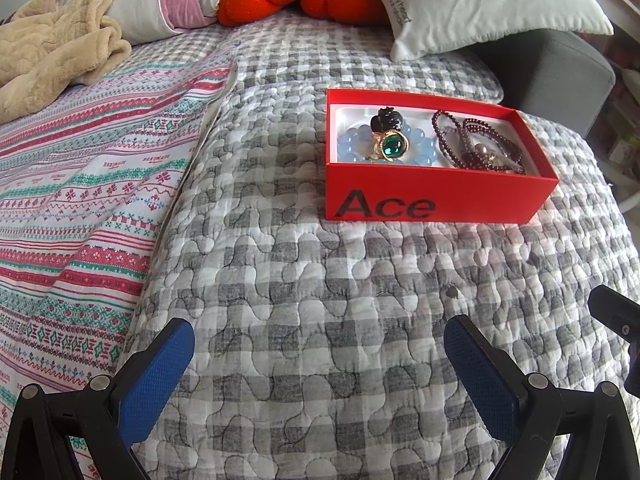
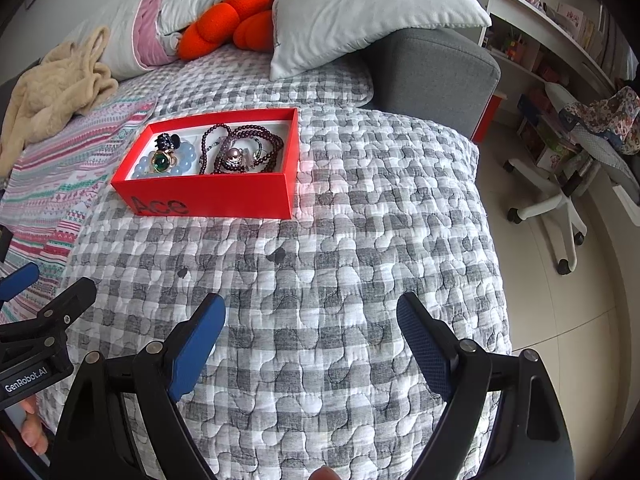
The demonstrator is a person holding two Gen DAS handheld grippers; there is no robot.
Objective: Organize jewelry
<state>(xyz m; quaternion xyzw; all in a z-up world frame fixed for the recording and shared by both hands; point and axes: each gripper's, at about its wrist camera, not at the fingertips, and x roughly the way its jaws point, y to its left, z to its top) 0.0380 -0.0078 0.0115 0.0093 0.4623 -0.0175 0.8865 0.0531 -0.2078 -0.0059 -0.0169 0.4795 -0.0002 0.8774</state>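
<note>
Blue-padded fingers (image 1: 160,376) of the left gripper (image 1: 320,360) are spread wide over the checked quilt (image 1: 300,300), and nothing is held between them. The right gripper (image 2: 312,344) is likewise spread, its fingers (image 2: 200,344) empty above the same quilt.

Well ahead of both pairs of fingers, a red box (image 1: 436,196) is set on the quilt, apart from either gripper. In the left wrist view it is seen ahead and to the right; in the right wrist view (image 2: 208,196) it is seen ahead and to the left. Inside, a blue bead bracelet (image 1: 348,146) is laid in the left part, with a green-stoned ring (image 1: 390,147) and a black clip (image 1: 386,120) resting on it. Dark red bead strands (image 1: 476,144) are piled in the right part.

"Ace" is printed in black on the box's near wall. "GenRobot.AI" is read on the left gripper's body in the right wrist view. Small writing is seen on a pale pillow (image 1: 480,4) behind the box, too small to be read with certainty. "HANDMADE" appears to be repeated on a striped cloth (image 1: 80,184) to the left.
</note>
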